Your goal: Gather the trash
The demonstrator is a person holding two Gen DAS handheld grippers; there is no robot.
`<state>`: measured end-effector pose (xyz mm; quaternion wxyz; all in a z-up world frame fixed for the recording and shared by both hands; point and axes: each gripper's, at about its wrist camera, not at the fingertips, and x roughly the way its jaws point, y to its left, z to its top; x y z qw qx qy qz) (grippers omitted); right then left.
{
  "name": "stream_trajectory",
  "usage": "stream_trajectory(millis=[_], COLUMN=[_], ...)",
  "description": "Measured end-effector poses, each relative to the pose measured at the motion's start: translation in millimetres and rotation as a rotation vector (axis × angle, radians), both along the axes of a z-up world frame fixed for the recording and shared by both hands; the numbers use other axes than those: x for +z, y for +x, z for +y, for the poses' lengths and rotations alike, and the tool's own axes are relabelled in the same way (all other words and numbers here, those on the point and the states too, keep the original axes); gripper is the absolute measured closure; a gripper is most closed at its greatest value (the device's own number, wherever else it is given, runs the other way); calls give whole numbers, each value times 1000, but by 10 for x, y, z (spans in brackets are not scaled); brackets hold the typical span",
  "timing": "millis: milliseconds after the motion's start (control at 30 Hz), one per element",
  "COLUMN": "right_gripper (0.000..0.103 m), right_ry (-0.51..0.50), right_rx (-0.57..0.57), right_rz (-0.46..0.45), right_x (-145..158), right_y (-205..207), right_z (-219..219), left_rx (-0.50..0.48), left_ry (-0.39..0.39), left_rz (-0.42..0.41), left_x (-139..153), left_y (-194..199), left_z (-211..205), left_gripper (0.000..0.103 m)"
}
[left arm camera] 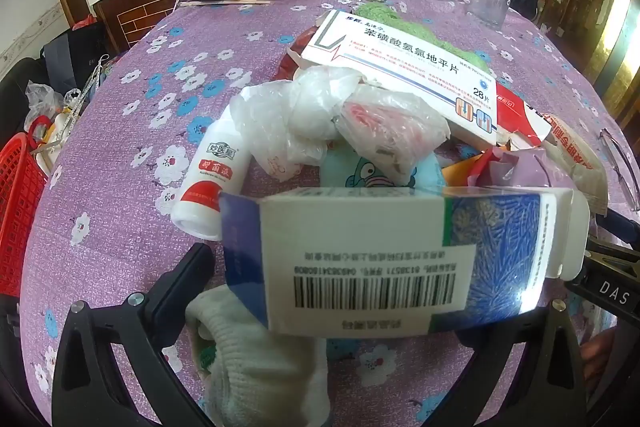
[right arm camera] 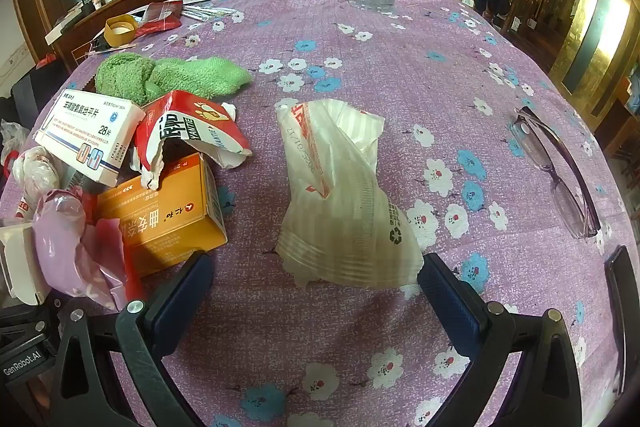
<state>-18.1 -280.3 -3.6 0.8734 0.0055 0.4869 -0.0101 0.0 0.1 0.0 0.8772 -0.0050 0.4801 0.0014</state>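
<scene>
Left wrist view: left claw [left arm camera: 372,267] clamped on a barcoded medicine box [left arm camera: 360,259] above the trash pile [left arm camera: 360,123] on the desk [left arm camera: 132,187] — right wrist view: right claw [right arm camera: 316,285] spread wide, crumpled white wrapper [right arm camera: 344,203] between its tips, eyeglasses [right arm camera: 560,167] well apart.

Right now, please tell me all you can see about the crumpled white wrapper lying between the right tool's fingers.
The crumpled white wrapper looks like thin plastic film, faintly striped, with red print and a recycling mark. It lies flat on the purple flowered tablecloth, apart from the trash pile. The open right tool frames its near end without gripping.
</scene>
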Motion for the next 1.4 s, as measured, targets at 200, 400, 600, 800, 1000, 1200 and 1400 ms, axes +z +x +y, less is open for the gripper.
stream_trajectory(millis=[200,400,600,800,1000,1200,1400], right_gripper=[0,0,0,0,0,0,0], right_ry=[5,53,28,-8,5,-101,-107], right_rx=[-1,33,47,47,-9,7,40], right_rz=[0,-18,-174,-319,-455,-480,-509], right_x=[6,203,646,912,820,757,807], right_y=[2,-305,-864,-1395,-1881,-2123,-2335], right_z=[-9,-114,-58,161,295,554,656], left_rx=[-25,-129,-170,-51,41,78,73], left_ry=[-17,-70,-49,45,96,72,82], left_rz=[23,-42,-211,-465,-588,-577,-592], left_x=[37,320,580,667,652,576,575], left_y=[-47,-429,-887,-1390,-1746,-1933,-2158], left_z=[62,211,324,507,730,880,897], left_gripper=[0,0,0,0,0,0,0])
